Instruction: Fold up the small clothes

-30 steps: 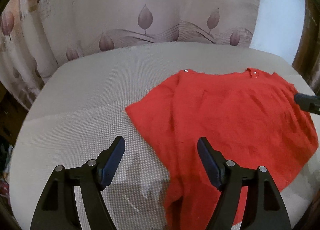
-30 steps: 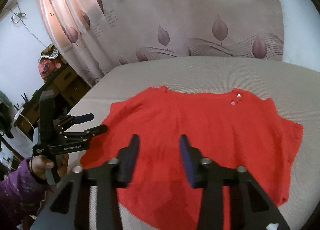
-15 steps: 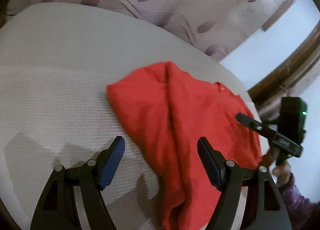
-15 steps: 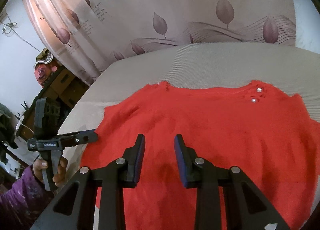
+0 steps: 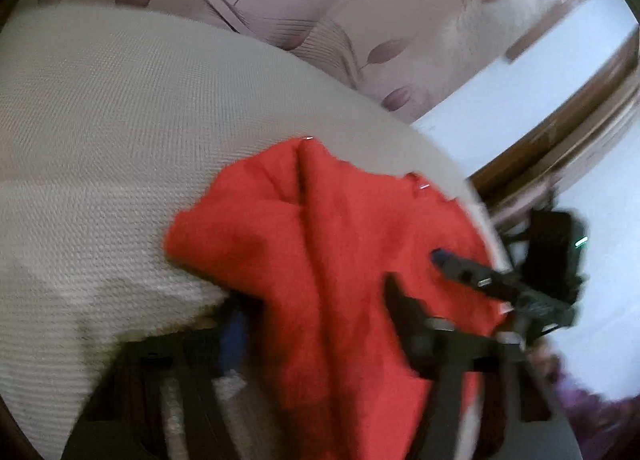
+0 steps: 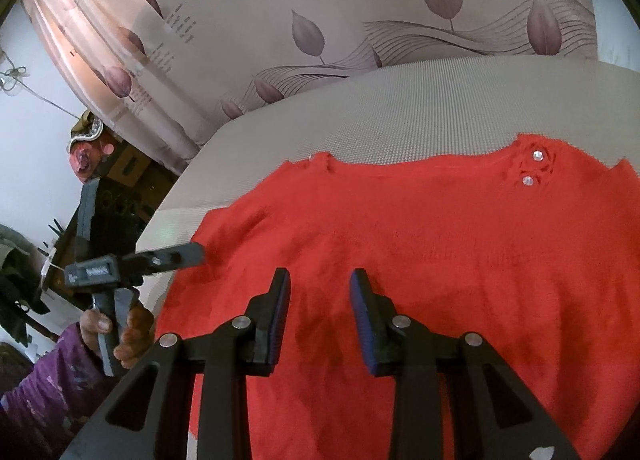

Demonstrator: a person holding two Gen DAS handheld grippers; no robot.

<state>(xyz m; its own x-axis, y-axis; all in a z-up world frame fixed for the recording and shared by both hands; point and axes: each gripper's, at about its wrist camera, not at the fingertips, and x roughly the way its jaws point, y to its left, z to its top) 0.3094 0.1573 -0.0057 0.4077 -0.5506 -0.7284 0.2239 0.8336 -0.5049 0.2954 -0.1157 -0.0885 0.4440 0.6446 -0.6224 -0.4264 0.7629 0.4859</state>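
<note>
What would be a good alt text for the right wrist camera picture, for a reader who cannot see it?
A red knit top lies spread flat on a grey textured surface, with the open right gripper hovering over its lower middle. At the left, the left gripper reaches the garment's edge; a leaf-patterned curtain hangs behind.

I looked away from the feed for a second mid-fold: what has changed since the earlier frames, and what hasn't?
The left gripper has swung to the red top's left edge and dropped in low, fabric now between its blurred fingers; whether it has closed is unclear. The right gripper narrowed, then reopened a little, moving closer over the fabric. The top lies spread on the grey surface, neckline by the curtain.
</note>
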